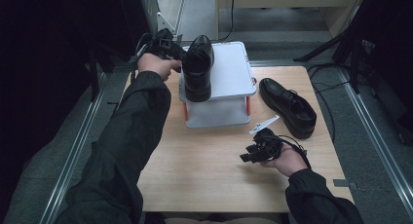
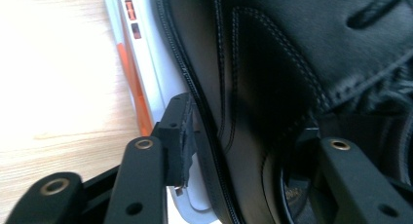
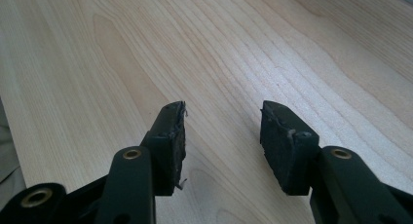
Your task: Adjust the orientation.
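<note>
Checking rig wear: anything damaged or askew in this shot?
Yes. The right tongs have frayed, torn pads, edges ragged. One black dress shoe sits on the white stand, heel overhanging the front edge; its mate lies on the table.

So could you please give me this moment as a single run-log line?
left gripper: open around shoe on white stand | right gripper: open, empty, over table | second shoe: on table

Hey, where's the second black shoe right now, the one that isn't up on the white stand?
In the high view the second black shoe lies on the wooden table, right of the white stand and just beyond the right tongs.
</note>
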`<state>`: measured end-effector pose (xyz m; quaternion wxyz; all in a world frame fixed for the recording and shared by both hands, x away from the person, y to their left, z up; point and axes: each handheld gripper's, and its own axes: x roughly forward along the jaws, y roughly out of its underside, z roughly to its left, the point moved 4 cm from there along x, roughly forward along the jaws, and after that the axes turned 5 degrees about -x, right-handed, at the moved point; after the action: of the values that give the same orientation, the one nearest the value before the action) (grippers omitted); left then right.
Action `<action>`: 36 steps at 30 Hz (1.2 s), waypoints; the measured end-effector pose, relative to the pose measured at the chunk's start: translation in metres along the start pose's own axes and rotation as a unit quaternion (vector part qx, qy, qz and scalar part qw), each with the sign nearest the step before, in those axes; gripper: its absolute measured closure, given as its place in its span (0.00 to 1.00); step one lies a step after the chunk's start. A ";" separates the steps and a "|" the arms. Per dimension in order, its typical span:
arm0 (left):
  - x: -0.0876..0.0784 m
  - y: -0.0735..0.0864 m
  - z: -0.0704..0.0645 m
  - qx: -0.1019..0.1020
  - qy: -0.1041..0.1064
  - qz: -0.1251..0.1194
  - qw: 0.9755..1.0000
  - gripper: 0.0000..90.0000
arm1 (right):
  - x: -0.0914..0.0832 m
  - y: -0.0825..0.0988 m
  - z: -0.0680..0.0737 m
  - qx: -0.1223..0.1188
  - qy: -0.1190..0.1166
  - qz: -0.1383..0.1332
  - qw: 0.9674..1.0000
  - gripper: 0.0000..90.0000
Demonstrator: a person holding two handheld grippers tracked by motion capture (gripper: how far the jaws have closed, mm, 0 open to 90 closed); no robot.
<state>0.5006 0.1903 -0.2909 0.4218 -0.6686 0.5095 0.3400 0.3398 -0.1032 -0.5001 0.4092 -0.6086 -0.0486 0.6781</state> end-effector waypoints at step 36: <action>-0.037 0.062 0.072 0.037 0.060 -0.022 0.997 0.52 | 0.001 0.001 -0.004 0.016 0.003 0.008 1.000 0.58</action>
<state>0.4293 0.2629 -0.3019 0.4223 -0.6828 0.5310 0.2710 0.3426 -0.1048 -0.5020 0.4138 -0.6045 -0.0313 0.6800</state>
